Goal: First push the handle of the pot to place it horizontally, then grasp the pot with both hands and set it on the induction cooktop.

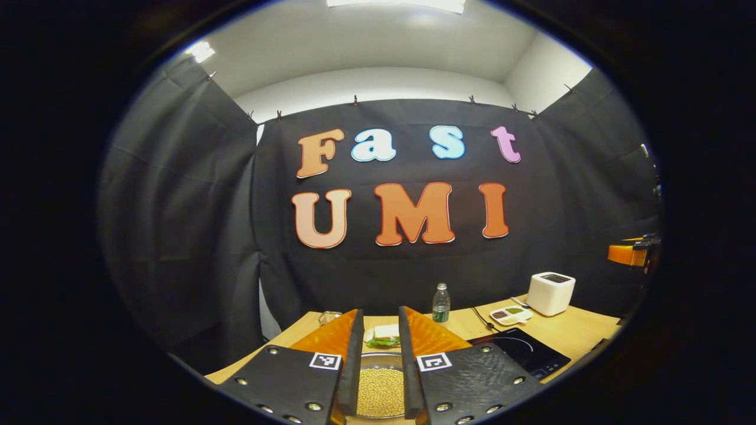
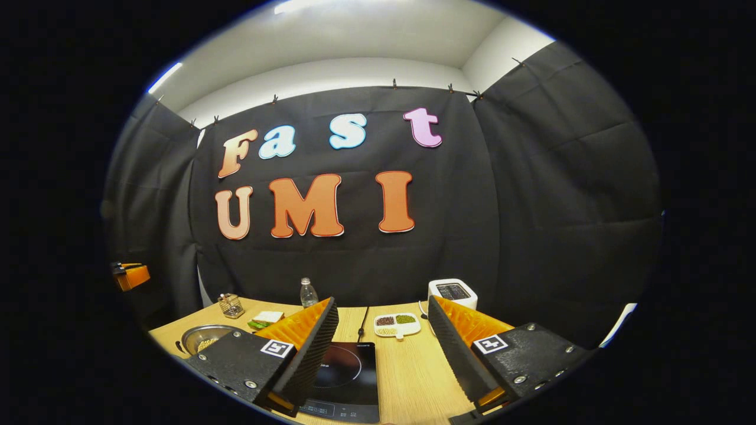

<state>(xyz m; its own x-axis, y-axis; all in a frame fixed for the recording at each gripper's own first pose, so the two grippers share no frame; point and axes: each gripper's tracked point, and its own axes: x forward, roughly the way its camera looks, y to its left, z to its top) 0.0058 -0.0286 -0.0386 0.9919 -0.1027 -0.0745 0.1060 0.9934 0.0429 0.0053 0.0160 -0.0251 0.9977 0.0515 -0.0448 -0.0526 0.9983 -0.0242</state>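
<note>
While both wait empty | left hand-held gripper [image 1: 381,354] half-open above pot [image 1: 381,389] | right hand-held gripper [image 2: 383,348] wide over cooktop [image 2: 345,378], staged for landing

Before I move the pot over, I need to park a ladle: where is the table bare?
Bare wood lies right of the induction cooktop, in front of the divided dish and white appliance. It is crowded on the left: pot, sandwich, wire basket, bottle.
</note>
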